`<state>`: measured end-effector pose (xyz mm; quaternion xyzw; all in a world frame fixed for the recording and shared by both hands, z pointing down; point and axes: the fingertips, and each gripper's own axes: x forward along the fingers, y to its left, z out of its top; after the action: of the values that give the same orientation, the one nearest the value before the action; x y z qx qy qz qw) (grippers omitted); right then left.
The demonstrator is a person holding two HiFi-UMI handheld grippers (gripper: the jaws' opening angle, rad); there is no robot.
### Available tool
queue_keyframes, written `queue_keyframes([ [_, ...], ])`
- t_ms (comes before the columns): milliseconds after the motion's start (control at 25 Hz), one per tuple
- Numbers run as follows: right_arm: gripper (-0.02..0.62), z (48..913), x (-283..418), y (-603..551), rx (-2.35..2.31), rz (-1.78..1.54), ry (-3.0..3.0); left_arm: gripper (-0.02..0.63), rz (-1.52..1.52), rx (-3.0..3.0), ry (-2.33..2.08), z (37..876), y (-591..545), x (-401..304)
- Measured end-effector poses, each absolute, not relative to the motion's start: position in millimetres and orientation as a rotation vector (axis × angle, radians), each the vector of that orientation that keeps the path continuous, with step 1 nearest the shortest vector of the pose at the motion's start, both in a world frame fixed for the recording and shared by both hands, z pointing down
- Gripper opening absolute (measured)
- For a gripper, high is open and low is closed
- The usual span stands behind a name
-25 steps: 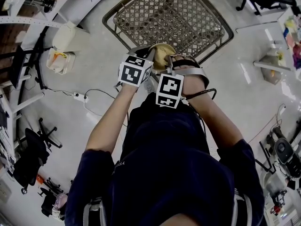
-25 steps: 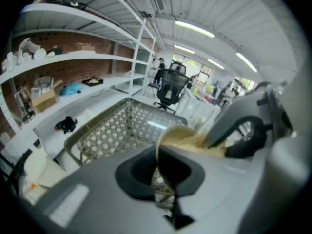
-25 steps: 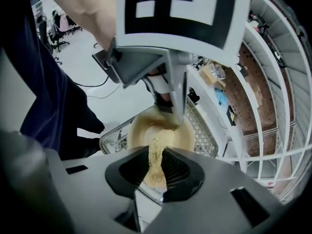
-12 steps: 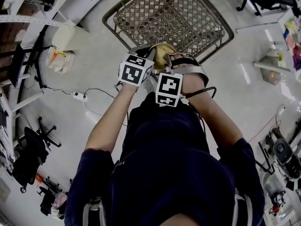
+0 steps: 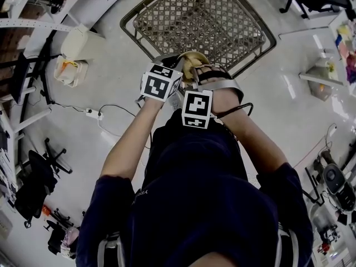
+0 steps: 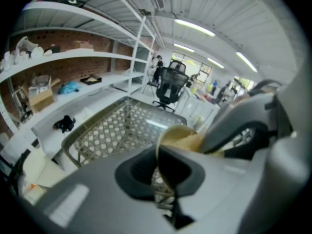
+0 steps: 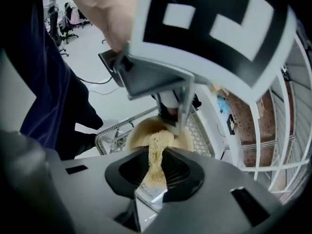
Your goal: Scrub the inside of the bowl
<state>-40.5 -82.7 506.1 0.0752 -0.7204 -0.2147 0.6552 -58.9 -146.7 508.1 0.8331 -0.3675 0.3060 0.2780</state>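
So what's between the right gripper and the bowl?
A tan scrubbing pad: the right gripper pinches one end, and the other end reaches into the bowl. The right gripper view shows it.

Left arm (image 5: 129, 146) and right arm (image 5: 257, 141) stretched forward, wrists close together, left gripper (image 6: 165, 182) with jaws clamped on the bowl (image 6: 184, 136) rim, right gripper (image 7: 153, 182) just beside it, jaws pinched on a scrubber (image 7: 156, 152) reaching into the bowl
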Motion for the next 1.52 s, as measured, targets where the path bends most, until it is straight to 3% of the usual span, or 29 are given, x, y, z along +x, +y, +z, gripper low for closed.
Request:
queue_keyframes([
  [1000,0.066,508.6,-43.2,-57.4,0.035,-0.423,-1.659,0.014,0.811,2.228,-0.979,511.1,-153.0,-56.2],
  [1280,0.066,504.8,-28.3,-100.9,0.178,-0.436,-1.636,0.014,0.812,2.23,-0.991,508.8,-155.6,-58.0],
  [1520,0.066,511.4,-27.8,-61.7,0.04,-0.369,-1.642,0.014,0.818,2.231,-0.99,510.8,-153.8,-56.0],
])
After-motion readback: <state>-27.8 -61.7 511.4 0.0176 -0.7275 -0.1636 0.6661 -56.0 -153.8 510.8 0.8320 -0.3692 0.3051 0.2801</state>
